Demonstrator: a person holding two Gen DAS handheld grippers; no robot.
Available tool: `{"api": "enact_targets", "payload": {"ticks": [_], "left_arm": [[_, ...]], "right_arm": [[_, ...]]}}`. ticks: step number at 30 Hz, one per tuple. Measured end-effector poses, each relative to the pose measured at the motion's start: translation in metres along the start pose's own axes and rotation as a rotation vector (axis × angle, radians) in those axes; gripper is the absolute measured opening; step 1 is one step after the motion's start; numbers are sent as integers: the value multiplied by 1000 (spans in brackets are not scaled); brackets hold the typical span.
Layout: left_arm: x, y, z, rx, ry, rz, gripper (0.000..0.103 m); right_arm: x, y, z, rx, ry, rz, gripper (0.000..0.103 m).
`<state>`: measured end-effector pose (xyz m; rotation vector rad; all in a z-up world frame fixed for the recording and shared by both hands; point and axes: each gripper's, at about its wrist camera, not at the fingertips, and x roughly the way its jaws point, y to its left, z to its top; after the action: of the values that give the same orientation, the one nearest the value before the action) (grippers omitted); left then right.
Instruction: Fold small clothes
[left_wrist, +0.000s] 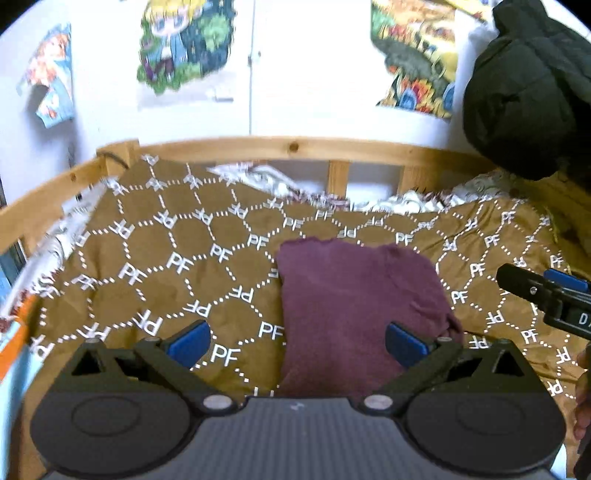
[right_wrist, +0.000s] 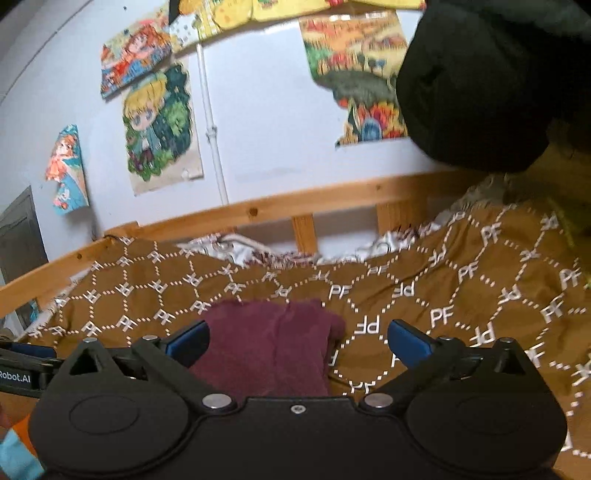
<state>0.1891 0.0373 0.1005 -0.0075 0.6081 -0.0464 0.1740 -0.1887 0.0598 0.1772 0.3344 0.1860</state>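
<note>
A folded maroon garment (left_wrist: 354, 302) lies flat on a brown bedspread (left_wrist: 155, 266) with a white "PF" hexagon print. It also shows in the right wrist view (right_wrist: 269, 343). My left gripper (left_wrist: 297, 343) is open and empty, raised above the near edge of the garment. My right gripper (right_wrist: 297, 341) is open and empty, above the garment's right side. The right gripper also shows at the right edge of the left wrist view (left_wrist: 543, 288). The left gripper's side shows at the left edge of the right wrist view (right_wrist: 22, 365).
A wooden bed rail (left_wrist: 258, 147) runs along the far side and left of the bed. Crumpled white patterned bedding (left_wrist: 280, 184) lies by the rail. A black puffy jacket (left_wrist: 524, 85) hangs at the upper right. Posters (right_wrist: 159, 125) cover the wall.
</note>
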Motion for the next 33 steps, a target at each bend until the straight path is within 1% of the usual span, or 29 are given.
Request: {"api": "enact_targets", "payload": {"ticks": [5, 7, 9, 11, 12, 15, 18, 21, 23, 26, 28, 31, 33], "left_arm": [[-33, 4, -12, -41, -26, -3, 103], [-47, 8, -17, -53, -47, -1, 103], [-60, 11, -22, -55, -77, 23, 103], [-69, 10, -28, -49, -84, 61, 103], [-73, 11, -31, -52, -86, 64, 103], [-85, 13, -44, -57, -105, 50, 103], [-87, 14, -55, -49, -92, 43, 103], [-81, 18, -64, -60, -57, 44, 103], [-78, 19, -70, -67, -48, 49, 103], [-72, 19, -79, -75, -28, 46, 103], [-70, 16, -86, -62, -22, 55, 103], [-66, 6, -95, -16, -45, 82, 103], [-63, -4, -100, 25, -48, 73, 103]], "right_arm": [[-45, 13, 3, -32, -41, -24, 102], [-61, 21, 1, -67, -57, -52, 102], [-77, 31, 0, -103, -80, -76, 102], [-95, 38, -3, -112, -115, -79, 102], [-103, 41, -4, -109, -124, -77, 102], [-126, 50, -11, -106, -131, -74, 102], [-141, 57, -23, -123, -132, -88, 102], [-146, 60, -34, -141, -112, -109, 102], [-148, 59, -42, -138, -80, -120, 102], [-148, 54, -55, -135, -63, -138, 102], [-147, 50, -63, -133, -51, -151, 102], [-144, 42, -73, -110, -38, -152, 102], [-141, 38, -78, -93, -17, -140, 102]]}}
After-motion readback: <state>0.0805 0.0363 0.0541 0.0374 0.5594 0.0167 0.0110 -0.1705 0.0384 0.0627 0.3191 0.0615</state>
